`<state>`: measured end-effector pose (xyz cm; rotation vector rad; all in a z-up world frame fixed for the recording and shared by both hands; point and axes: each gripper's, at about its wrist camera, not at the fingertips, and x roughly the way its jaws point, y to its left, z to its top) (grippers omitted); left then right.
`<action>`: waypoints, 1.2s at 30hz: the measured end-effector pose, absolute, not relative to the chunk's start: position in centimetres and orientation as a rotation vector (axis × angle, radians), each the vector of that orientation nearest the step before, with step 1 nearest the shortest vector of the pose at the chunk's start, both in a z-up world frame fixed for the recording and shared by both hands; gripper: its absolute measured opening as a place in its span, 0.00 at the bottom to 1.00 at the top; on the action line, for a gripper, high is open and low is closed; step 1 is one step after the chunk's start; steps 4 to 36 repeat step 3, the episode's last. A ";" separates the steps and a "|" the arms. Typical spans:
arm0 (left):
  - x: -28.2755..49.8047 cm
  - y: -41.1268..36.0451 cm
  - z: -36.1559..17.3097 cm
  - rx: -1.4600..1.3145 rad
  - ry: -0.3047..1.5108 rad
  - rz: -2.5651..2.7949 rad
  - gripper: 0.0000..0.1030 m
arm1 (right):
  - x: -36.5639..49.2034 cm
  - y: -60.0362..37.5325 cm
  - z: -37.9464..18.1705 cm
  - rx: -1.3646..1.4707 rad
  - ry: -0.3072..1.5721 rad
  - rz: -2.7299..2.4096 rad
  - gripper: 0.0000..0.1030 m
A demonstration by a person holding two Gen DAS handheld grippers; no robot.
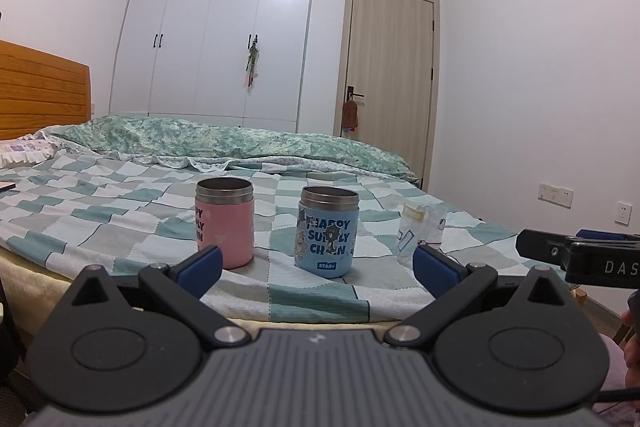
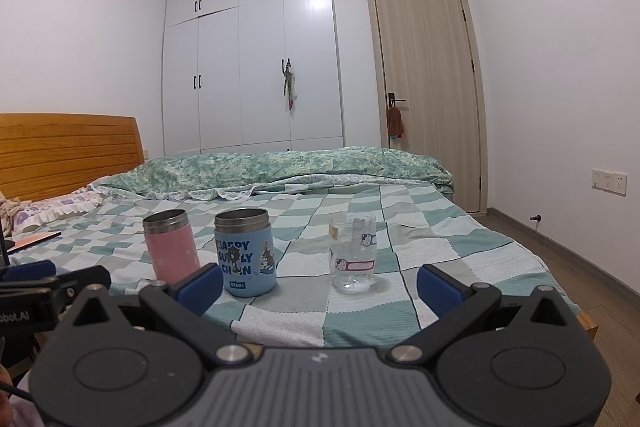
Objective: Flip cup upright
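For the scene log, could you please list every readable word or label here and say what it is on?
"HAPPY SUPPLY CHAIN", "STAR+": blue cup.
"PY", "LY", "CHN", partly hidden: pink cup.
"DAS", cut off: right claw body.
"obot.AI", cut off: left claw body.
Stickers on the clear cup: too blurred to read.

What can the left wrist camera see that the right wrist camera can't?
Only the left wrist view shows the right gripper poking in at its right edge. The clear cup is faint and partly hidden there.

Only the right wrist view shows the clear cup whole, thick base down, stickers on it, and the left gripper at its left edge.

Both show the pink cup and blue cup standing open-end up on the checked bedspread, plus the wardrobe and door. Both grippers are open and hold nothing.
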<state>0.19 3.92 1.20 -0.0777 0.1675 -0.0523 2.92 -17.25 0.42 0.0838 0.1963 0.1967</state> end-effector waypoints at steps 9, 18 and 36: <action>0.2 4.0 1.2 -0.079 0.169 -0.052 1.00 | 2.9 -17.2 0.4 0.083 0.197 0.197 1.00; 0.2 4.0 1.2 -0.079 0.169 -0.052 1.00 | 2.9 -17.2 0.4 0.083 0.197 0.197 1.00; 0.2 4.0 1.2 -0.079 0.169 -0.052 1.00 | 2.9 -17.2 0.4 0.083 0.197 0.197 1.00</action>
